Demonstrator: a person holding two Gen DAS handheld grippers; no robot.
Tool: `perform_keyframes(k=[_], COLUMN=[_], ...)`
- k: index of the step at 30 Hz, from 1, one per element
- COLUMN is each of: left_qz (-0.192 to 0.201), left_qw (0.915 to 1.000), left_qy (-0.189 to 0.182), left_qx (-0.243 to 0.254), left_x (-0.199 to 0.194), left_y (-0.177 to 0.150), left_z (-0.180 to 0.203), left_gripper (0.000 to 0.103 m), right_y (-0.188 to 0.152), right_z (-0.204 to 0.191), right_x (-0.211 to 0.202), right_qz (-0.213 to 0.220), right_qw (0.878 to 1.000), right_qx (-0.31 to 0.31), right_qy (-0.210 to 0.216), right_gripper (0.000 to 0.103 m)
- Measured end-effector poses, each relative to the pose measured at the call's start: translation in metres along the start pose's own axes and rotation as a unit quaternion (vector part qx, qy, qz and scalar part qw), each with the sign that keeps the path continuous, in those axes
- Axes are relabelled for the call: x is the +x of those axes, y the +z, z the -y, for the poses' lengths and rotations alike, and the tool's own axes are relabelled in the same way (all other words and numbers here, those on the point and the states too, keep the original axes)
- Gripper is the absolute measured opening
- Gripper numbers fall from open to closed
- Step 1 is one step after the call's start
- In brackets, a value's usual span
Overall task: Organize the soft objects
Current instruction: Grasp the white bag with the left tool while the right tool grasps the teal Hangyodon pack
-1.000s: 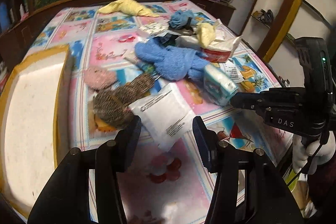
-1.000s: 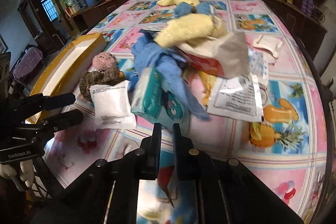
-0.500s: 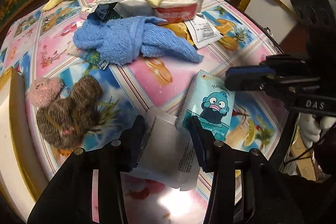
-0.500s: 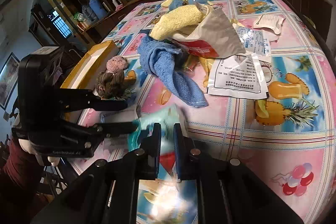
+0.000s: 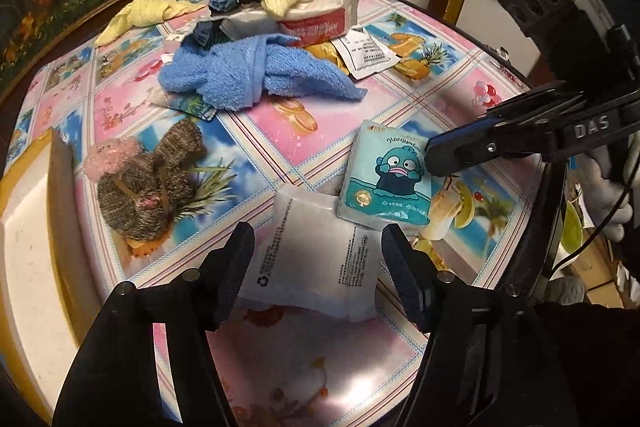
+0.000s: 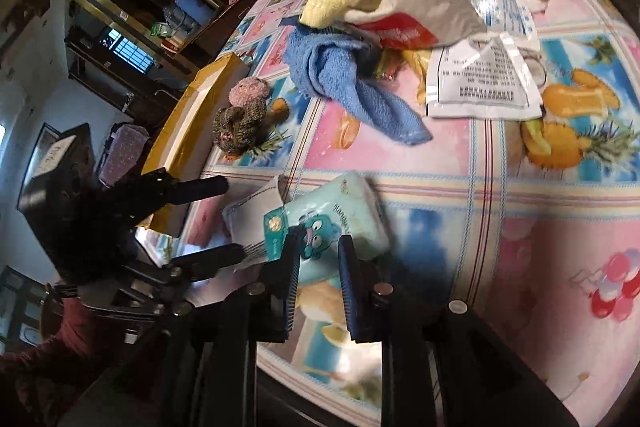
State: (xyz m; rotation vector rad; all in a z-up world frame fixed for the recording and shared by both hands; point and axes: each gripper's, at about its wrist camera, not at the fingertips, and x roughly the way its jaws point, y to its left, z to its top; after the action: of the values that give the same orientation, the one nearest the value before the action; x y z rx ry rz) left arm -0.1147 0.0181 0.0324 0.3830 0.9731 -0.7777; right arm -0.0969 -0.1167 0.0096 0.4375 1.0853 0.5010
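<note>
The white flat plastic pouch with small grey print [image 5: 320, 255] lies on the table with the pink-and-blue cartoon oilcloth [image 5: 280, 131], directly between the fingers of the left tool [image 5: 318, 259]. Its jaws have just been opening and now stand wide, one on either side of the pouch, the pads not pressing it. The pouch's long axis runs roughly away from that tool, so its short width faces the jaws.

Touching the pouch's far right corner is the teal soft tissue pack with a blue cartoon face [image 6: 332, 223]. The right tool [image 6: 318, 267] has just been opening too: a narrow gap, fingers astride the near end of the pack, and whether they pinch it I cannot tell. The left hand is nearer the pouch, the right nearer the pack.

Beyond the pouch: one crumpled blue terry towel [image 5: 248, 75], one brown knitted toy with a pink head [image 5: 148, 183] to its left, two pale yellow cloths, a smaller blue rolled cloth, and one yellow-rimmed white tray [image 5: 28, 227] at the far left, probably where the things are to go.
</note>
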Motion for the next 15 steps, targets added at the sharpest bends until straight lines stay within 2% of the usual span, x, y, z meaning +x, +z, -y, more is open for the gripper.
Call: perform_keyframes(k=[2,4,5,7,10,14,15], left_qz=[-0.010,-0.016,-0.016,-0.012,0.000,0.019,0.021], left_qw=[0.9999,0.9995,0.9998,0.9998,0.9995,0.9979,0.9980], left_qy=[-0.001,0.023,0.013,0.014,-0.002,-0.009,-0.003], left_qx=[0.006,0.014,0.005,-0.007,-0.031,-0.061,-0.059], left_x=[0.011,0.018,0.018,0.016,0.011,0.009,0.009], left_y=[-0.003,-0.003,-0.003,-0.004,-0.010,-0.015,-0.015], left_z=[0.008,0.015,0.016,0.015,0.013,0.010,0.012], left_gripper=[0.069,0.071,0.071,0.068,0.067,0.067,0.067], right_y=[-0.005,-0.006,-0.005,0.002,0.014,0.025,0.026], right_z=[0.000,-0.003,-0.004,-0.005,-0.012,-0.031,-0.036], right_x=[-0.001,0.002,0.004,0.009,0.016,0.029,0.032], right_qz=[-0.008,-0.011,-0.012,-0.008,0.004,0.008,0.005], right_qw=[0.999,0.998,0.998,0.997,0.996,0.995,0.994], right_qx=[0.026,0.048,0.059,0.075,0.087,0.073,0.069], right_qy=[0.019,0.030,0.028,0.005,-0.024,-0.074,-0.083], right_gripper=[0.020,0.020,0.025,0.030,0.031,0.048,0.048])
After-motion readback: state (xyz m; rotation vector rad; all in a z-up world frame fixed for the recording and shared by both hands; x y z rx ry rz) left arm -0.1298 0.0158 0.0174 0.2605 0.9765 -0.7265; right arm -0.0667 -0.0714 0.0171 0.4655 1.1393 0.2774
